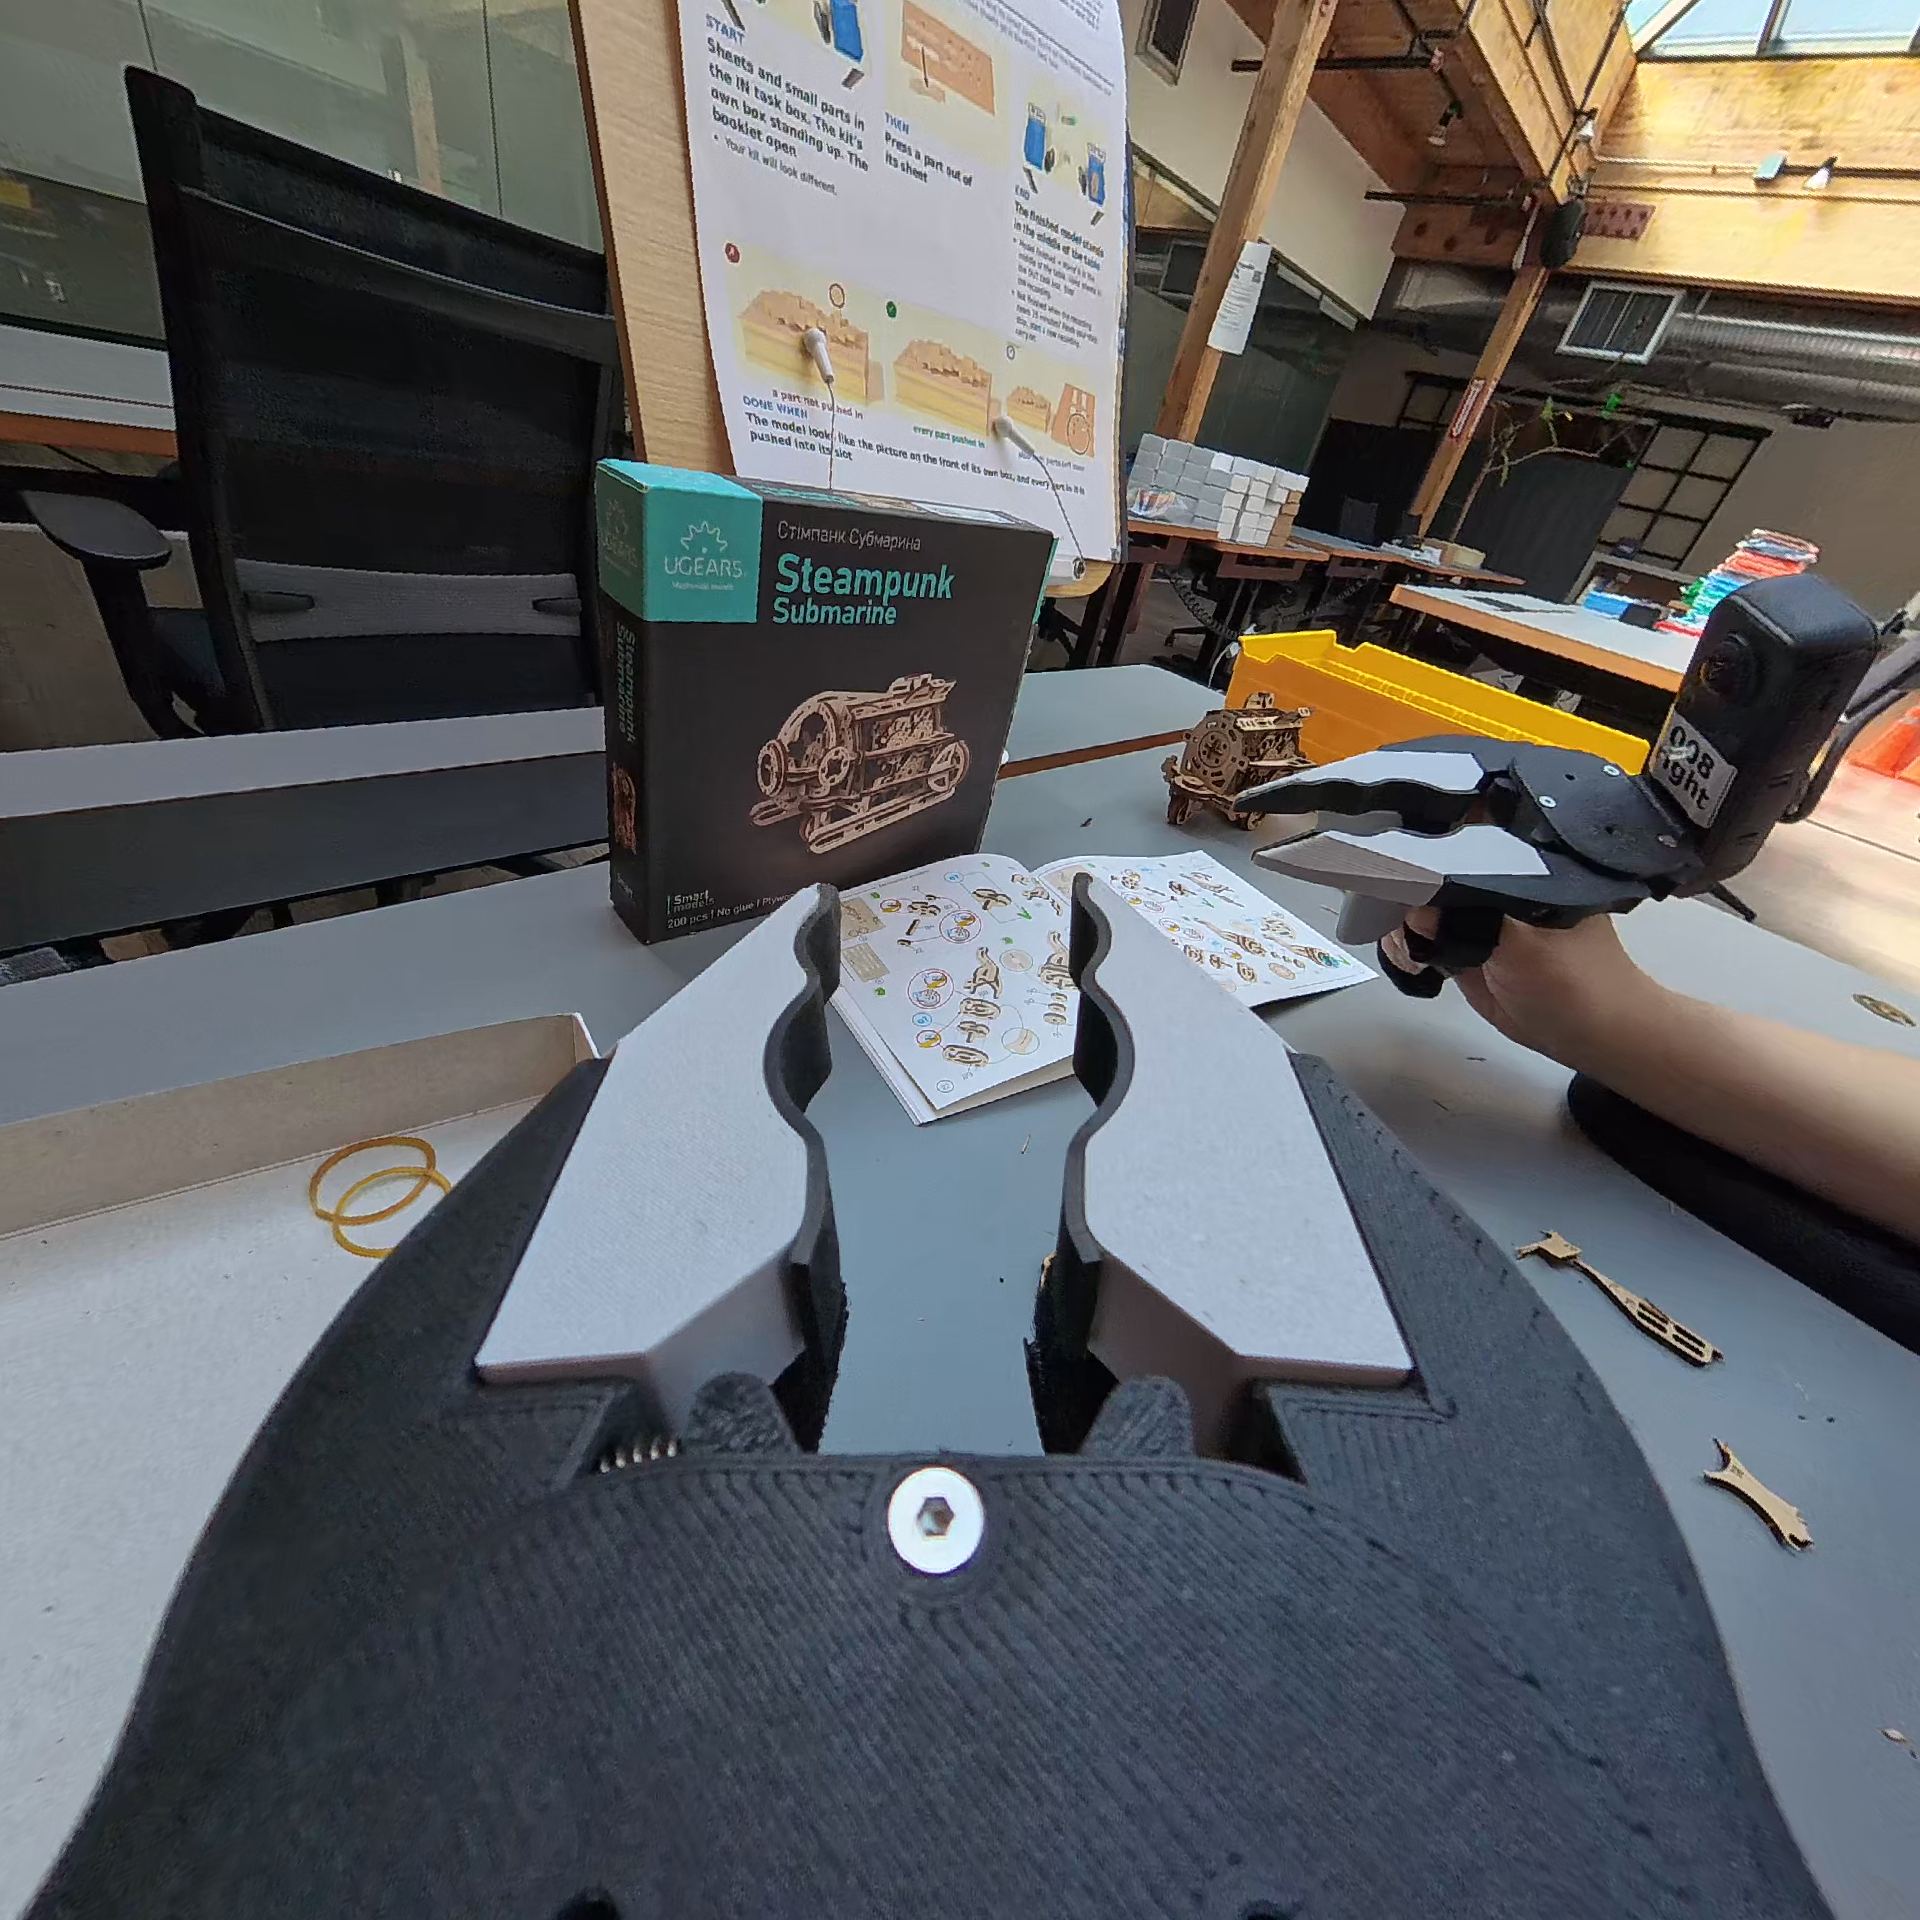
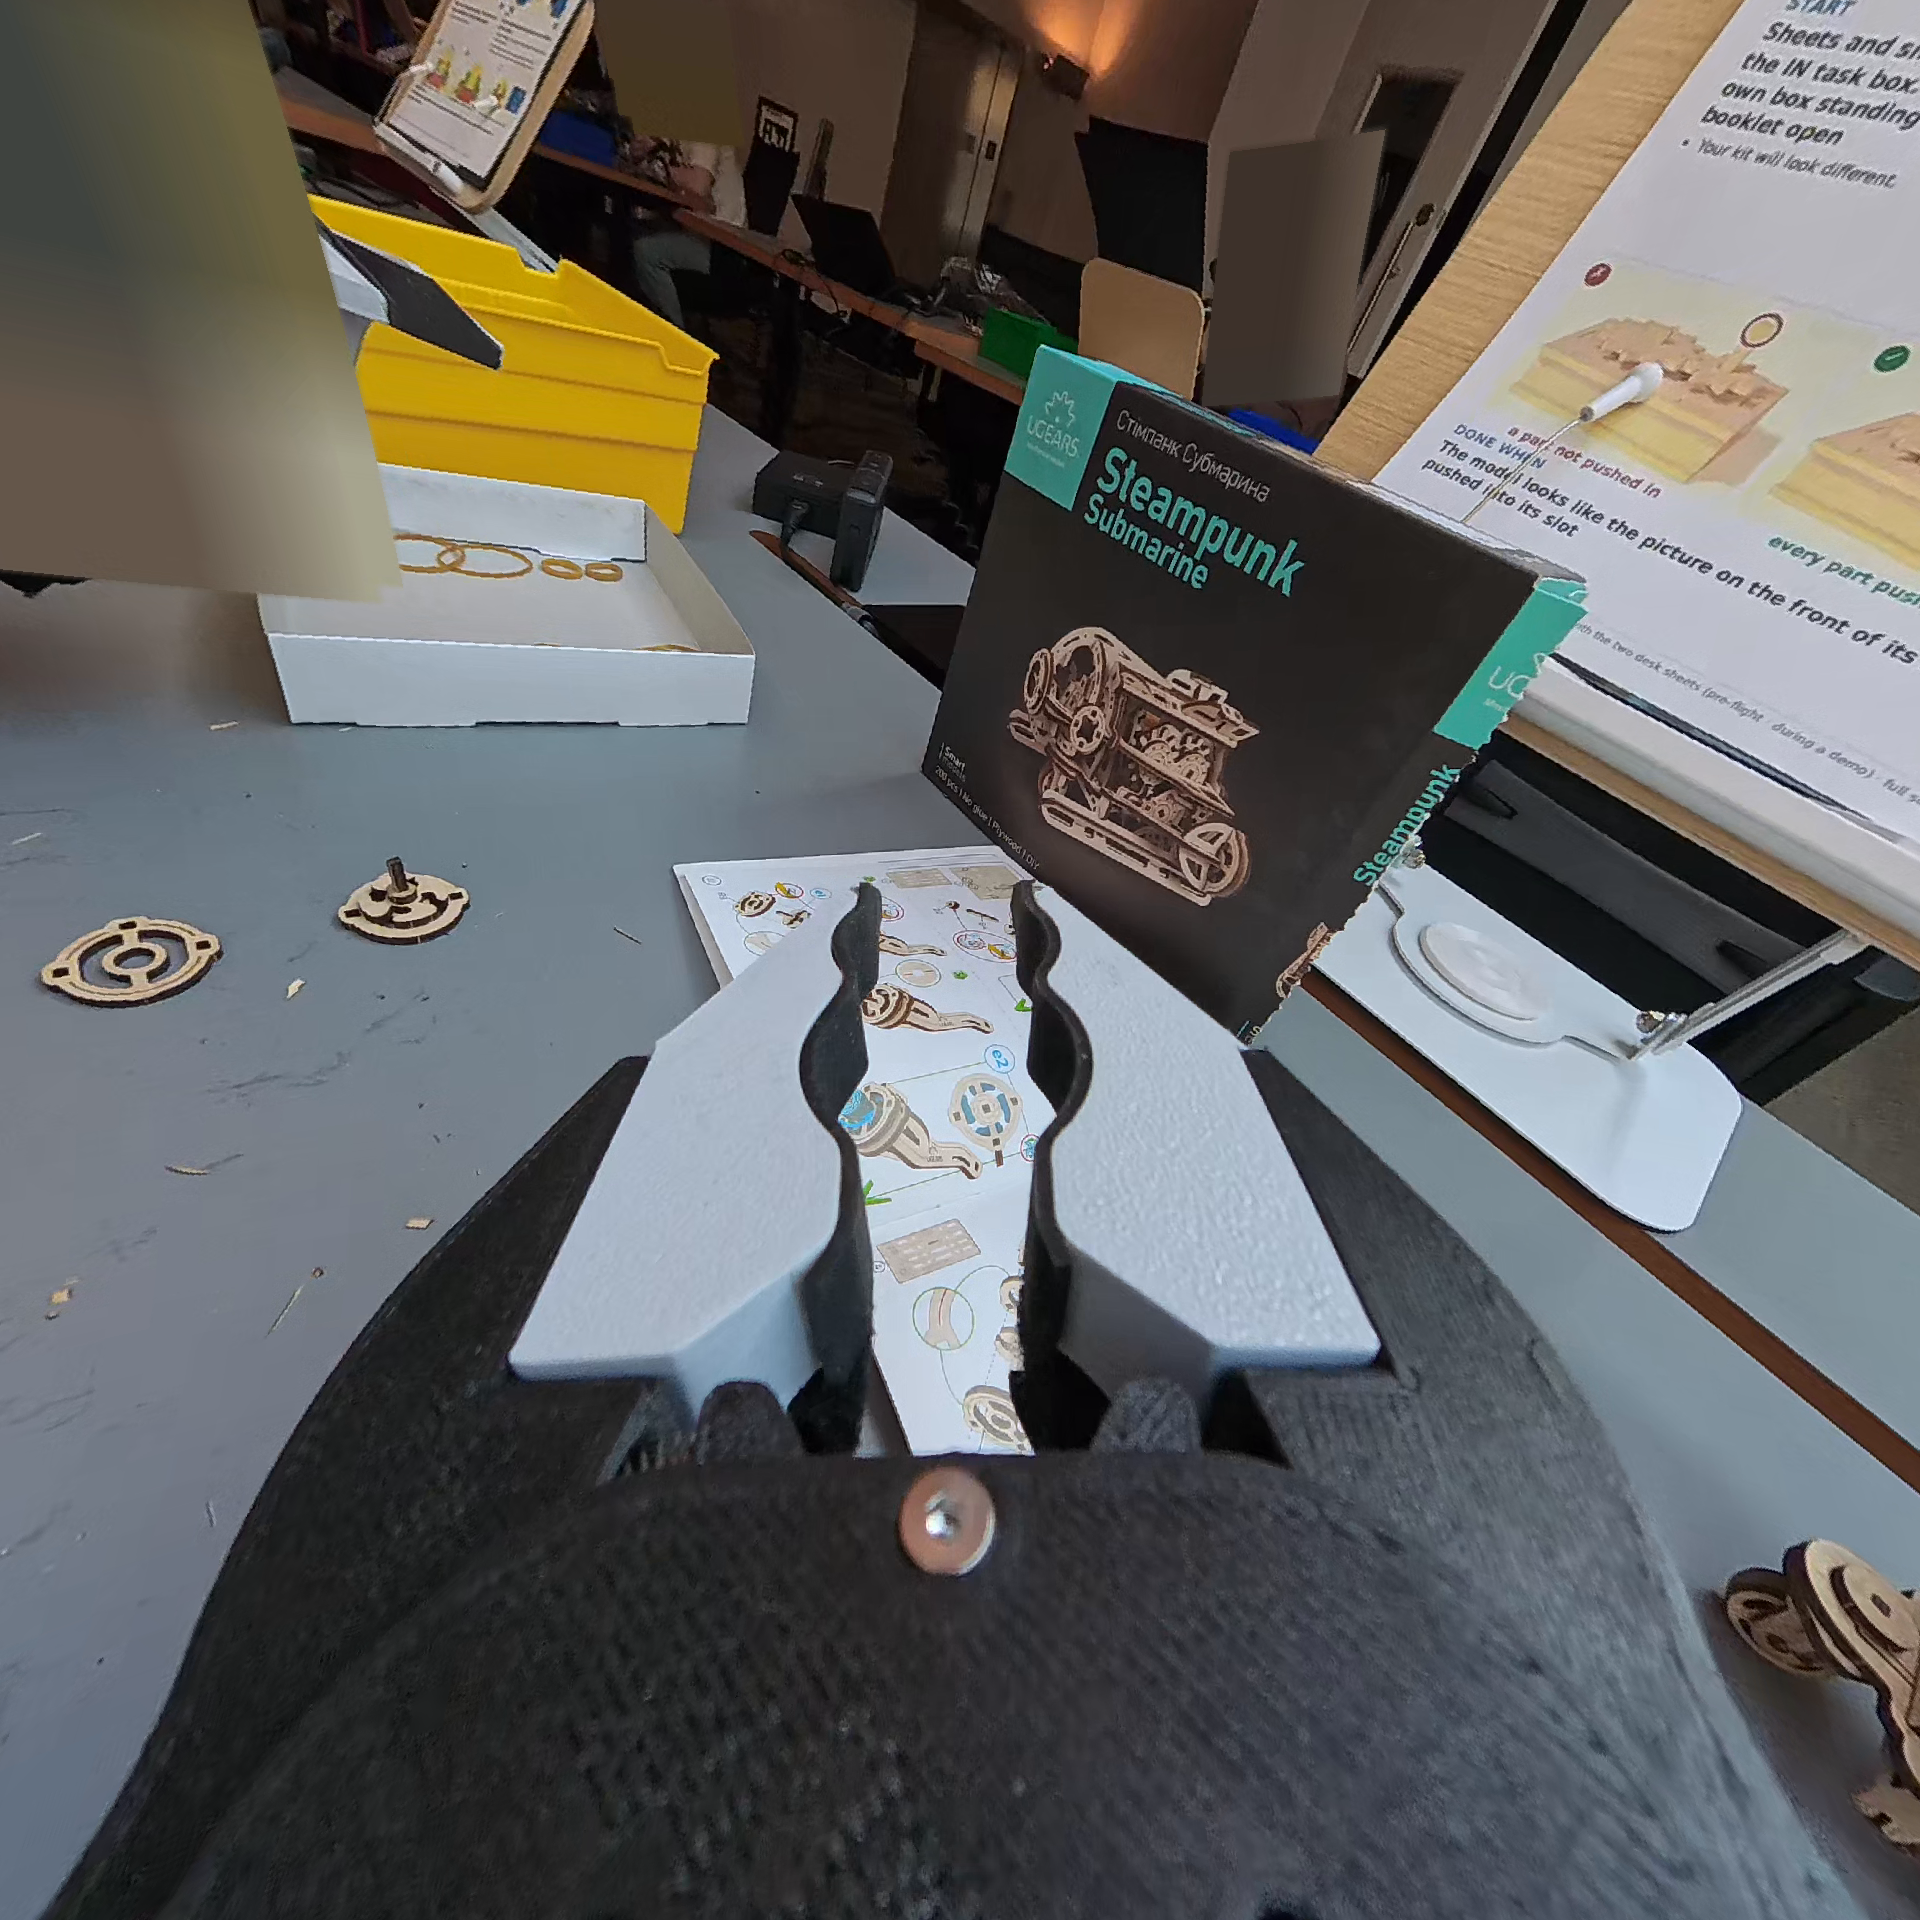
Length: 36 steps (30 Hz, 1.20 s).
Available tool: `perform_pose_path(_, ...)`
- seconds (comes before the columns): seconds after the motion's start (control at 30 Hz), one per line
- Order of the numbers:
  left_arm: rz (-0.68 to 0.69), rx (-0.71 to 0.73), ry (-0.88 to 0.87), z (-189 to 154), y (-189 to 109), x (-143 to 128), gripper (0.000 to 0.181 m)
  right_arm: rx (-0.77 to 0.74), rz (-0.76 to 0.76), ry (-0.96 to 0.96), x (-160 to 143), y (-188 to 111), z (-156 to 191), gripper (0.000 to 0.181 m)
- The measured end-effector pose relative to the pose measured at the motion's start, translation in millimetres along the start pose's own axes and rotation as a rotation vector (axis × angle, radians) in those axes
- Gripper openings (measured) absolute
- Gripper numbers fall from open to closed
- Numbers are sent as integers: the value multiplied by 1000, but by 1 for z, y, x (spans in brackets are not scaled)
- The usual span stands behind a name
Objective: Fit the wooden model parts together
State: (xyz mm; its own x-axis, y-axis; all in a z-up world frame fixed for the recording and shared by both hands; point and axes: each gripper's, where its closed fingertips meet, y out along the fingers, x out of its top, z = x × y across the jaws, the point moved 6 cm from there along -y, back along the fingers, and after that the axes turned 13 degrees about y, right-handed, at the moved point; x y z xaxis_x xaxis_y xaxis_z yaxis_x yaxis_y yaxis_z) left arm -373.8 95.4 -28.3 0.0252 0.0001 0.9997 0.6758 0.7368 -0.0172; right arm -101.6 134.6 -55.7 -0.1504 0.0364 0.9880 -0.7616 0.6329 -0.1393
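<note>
**Both grippers hovering empty over the booklet**

The left gripper [image 1: 954, 914] and right gripper [image 2: 943, 909] are hanging with fingers apart, gripping nothing, above the open instruction booklet [image 1: 997, 987] before the upright kit box [image 1: 831, 707]. The wooden model [image 1: 1231, 753] is sitting near the yellow bin [image 1: 1403, 696]; two round wooden parts [image 2: 130, 958] are lying on the grey table [image 2: 364, 1091]

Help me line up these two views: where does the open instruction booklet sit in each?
Left wrist view: instruction booklet lies centre, beyond the open left gripper.
Right wrist view: booklet under the open right gripper.
Shared landmark: the upright kit box behind it.
</note>
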Motion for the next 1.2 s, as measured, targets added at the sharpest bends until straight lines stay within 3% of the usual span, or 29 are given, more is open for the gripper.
perform_pose_path(0.2,-2,-1,-1,0,0,0,42,19,12,-7,-2,1,1,25)
perform_pose_path(0.3,0,-2,0,0,0,0,42,107,47,-27,-6,4,11,25)
perform_pose_path(0.47,2,-2,-1,0,0,-1,43,314,98,-241,-3,11,71,21)
perform_pose_path(0.63,10,-7,-3,0,1,-2,43,612,353,-68,-23,37,139,36)
perform_pose_path(0.83,5,-10,4,-2,1,0,42,687,548,-55,-48,51,162,40)
perform_pose_path(1.2,16,-13,-2,-2,3,-3,43,635,574,-52,-56,56,162,38)
